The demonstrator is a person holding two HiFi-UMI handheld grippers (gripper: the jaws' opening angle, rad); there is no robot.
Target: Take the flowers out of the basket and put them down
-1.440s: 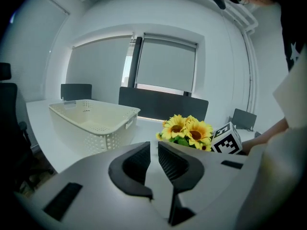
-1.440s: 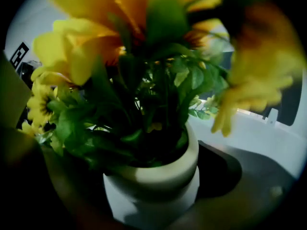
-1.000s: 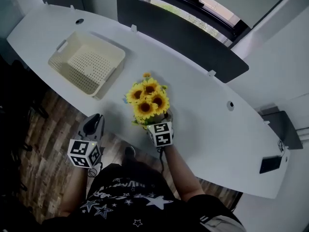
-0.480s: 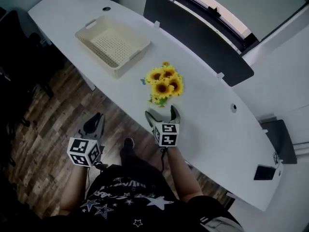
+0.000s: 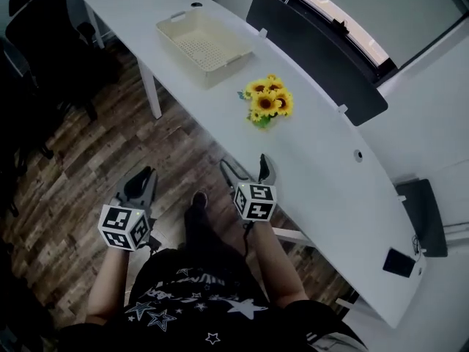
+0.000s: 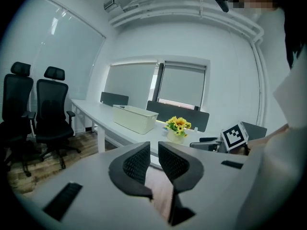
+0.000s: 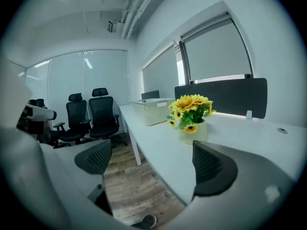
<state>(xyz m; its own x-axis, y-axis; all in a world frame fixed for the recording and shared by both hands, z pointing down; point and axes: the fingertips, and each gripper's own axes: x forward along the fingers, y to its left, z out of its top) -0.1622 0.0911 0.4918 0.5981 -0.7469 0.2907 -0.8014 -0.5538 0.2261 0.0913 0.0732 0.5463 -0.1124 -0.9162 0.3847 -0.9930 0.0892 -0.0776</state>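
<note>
The left gripper (image 5: 141, 182) is held low over the wooden floor (image 5: 88, 145), its jaws set almost together with a thin gap and nothing between them. The basket (image 5: 205, 41) is seen empty at the far left of the table (image 5: 322, 167). The right gripper (image 5: 247, 169) is spread wide and empty. The flowers (image 5: 270, 103) are stood on the table, right of the basket and apart from it (their pot is hidden under the blooms from above).

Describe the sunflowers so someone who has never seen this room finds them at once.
Start at the long white table running along the dark divider screen. Beside the cream perforated basket, standing apart from it on the tabletop, is a small white pot of sunflowers. Nothing else there is yellow.
</note>
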